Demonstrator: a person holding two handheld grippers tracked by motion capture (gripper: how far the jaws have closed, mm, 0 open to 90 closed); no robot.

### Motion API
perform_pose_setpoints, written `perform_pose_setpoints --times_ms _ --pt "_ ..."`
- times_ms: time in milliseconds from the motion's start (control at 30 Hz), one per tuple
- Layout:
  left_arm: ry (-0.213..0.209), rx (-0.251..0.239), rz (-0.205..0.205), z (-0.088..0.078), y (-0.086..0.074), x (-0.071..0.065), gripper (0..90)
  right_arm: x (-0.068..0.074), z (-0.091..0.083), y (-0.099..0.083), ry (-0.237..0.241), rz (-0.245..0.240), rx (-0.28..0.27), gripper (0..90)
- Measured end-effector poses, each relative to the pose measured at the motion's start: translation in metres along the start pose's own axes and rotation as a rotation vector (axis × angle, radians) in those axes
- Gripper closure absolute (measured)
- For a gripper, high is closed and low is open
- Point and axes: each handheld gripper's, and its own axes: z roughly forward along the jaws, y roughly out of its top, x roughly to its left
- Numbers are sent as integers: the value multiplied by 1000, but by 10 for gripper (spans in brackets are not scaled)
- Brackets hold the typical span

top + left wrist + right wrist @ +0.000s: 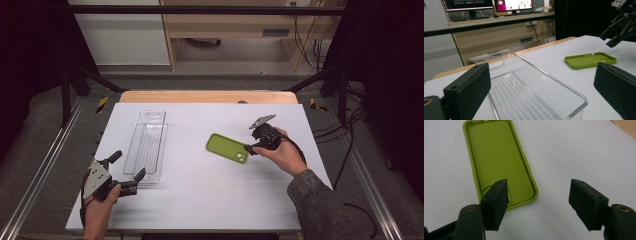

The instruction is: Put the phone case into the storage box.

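A lime-green phone case (227,148) (499,160) lies hollow side up on the white table (200,195). My right gripper (250,145) (537,195) hovers at the case's right end with its jaws open. One jaw is over the case's corner and the other over bare table; the pads do not press on it. At the front left, my left gripper (128,166) (544,75) stands open with nothing held, pointing along a clear plastic tray (146,150) (531,92). In the left gripper view the case (590,60) and the right gripper (614,37) are seen farther off.
The tray is long and ribbed and has nothing in it; it runs front to back on the table's left half. Black frame rails border the table on both sides. A wooden desk with monitors stands beyond the far edge.
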Motion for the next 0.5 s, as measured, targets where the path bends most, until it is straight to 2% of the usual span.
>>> perform_pose_setpoints --times_ms 200,500 --pt "1 0 1 0 0 0 7 0 5 0 8 9 9 359" --pt "1 2 5 0 0 0 7 10 6 0 60 -18 24 430"
